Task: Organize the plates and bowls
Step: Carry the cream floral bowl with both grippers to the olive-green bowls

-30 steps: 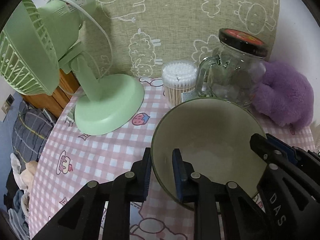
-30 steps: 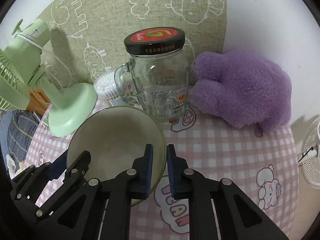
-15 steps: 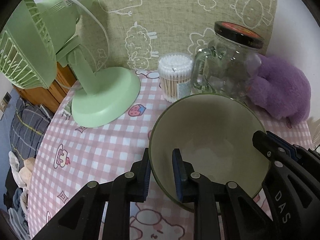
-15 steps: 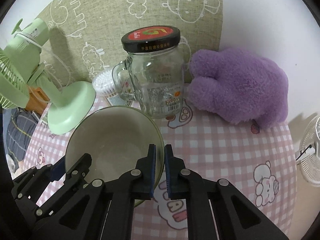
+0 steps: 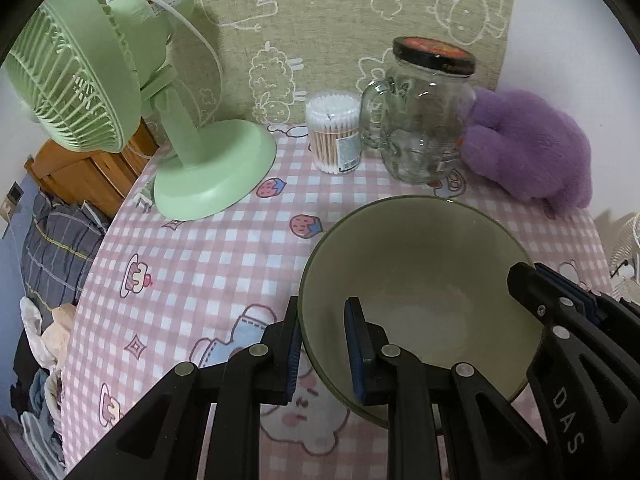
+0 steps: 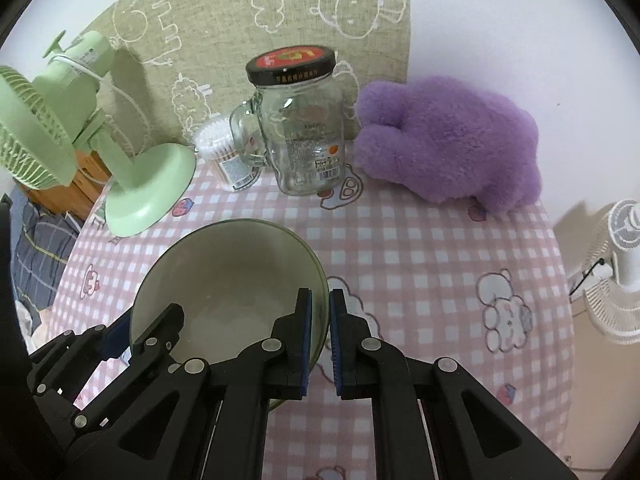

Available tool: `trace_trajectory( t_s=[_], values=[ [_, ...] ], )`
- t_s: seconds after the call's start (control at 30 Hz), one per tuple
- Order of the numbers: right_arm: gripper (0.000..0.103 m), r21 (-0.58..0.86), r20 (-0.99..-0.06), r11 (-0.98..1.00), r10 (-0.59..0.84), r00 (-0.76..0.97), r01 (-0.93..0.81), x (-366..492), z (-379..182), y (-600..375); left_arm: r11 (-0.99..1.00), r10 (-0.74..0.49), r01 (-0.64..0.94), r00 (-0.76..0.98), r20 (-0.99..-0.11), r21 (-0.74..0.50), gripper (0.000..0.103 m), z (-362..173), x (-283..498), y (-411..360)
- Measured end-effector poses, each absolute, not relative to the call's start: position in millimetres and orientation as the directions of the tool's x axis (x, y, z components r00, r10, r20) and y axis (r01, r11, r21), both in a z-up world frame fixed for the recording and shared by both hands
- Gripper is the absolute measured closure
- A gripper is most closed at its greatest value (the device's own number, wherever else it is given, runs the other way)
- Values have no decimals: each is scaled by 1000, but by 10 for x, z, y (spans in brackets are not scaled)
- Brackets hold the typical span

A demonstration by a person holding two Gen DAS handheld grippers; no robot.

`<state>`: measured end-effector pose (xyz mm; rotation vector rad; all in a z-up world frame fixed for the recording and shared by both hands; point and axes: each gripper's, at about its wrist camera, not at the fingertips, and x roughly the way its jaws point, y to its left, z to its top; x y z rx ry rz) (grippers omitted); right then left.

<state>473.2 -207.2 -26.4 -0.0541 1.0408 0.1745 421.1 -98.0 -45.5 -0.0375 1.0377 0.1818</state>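
Bowl: the olive-green bowl (image 5: 420,300) sits low over the pink checked tablecloth (image 5: 208,248), held at two opposite rim points; whether its base touches the cloth cannot be told.
Left gripper: the left gripper (image 5: 322,344) is clenched on the bowl's left rim, one finger outside the wall, one inside.
Right gripper: the right gripper (image 6: 319,322) is clenched on the right rim, pads nearly together with the thin wall between them.
Open room, far side: a bare strip of cloth lies between the bowl and the glass jar (image 5: 420,120), the cotton swab box (image 5: 334,134) and the purple plush toy (image 5: 532,152).
Open room, left: bare cloth reaches to the green fan (image 5: 120,96), whose base stands well apart from the bowl.
Table edge: the cloth drops off at left, above the bedding (image 5: 52,248), and at right, near a white fan (image 6: 616,272).
Hidden: the bowl's near rim and underside are covered by both grippers' linkages.
Cut off: the white fan is cropped by the lens border.
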Motion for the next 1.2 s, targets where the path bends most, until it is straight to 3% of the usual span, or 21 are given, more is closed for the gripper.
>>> trace_trajectory(
  t_s=[0.77,1.2],
  values=[
    [91,11,-800,990,93,592,-142,3803,596,-1976,990,101,-138,595,-798,22,85,314,3337,-874],
    [91,-17,-789,997,34,613,-77,3016,838,-1824,999,26,-46,614,-789,-3,85,448,2723,-719]
  ],
)
